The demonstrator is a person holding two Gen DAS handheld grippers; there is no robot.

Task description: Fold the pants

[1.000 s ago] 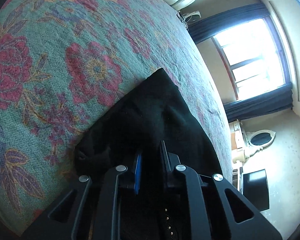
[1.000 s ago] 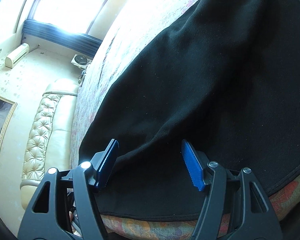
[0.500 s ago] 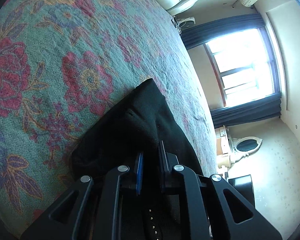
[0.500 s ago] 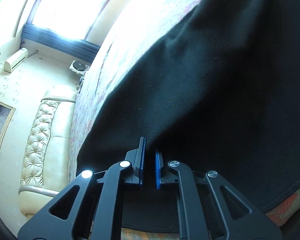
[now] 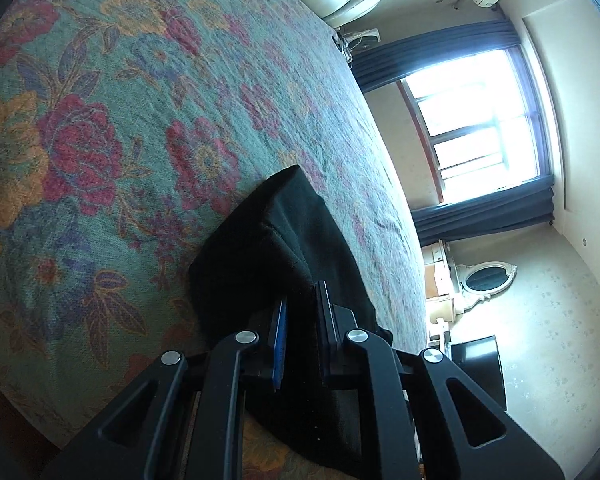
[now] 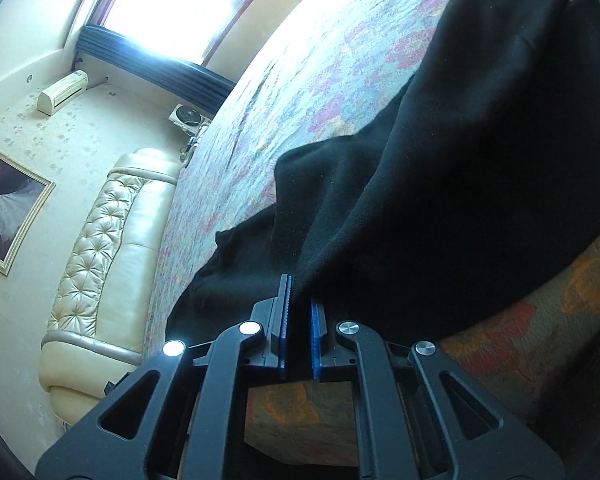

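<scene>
The black pants (image 5: 284,248) lie on a floral bedspread (image 5: 132,120). In the left wrist view, my left gripper (image 5: 302,312) is shut on a raised fold of the pants, lifted off the bed. In the right wrist view, the pants (image 6: 480,160) spread wide across the bed, and my right gripper (image 6: 299,300) is shut on their near edge, which is pulled up into a ridge. The cloth between the jaws hides the pad faces.
A cream tufted headboard (image 6: 112,240) stands at the bed's end. A bright window with dark curtains (image 5: 484,128) is beyond the bed. A white dresser with an oval mirror (image 5: 480,280) and a black bin (image 5: 480,364) stand by the wall.
My right gripper closed from wide open onto the pants' edge and lifted it. My left gripper, shut throughout, pulled its fold up and back, so more bedspread shows.
</scene>
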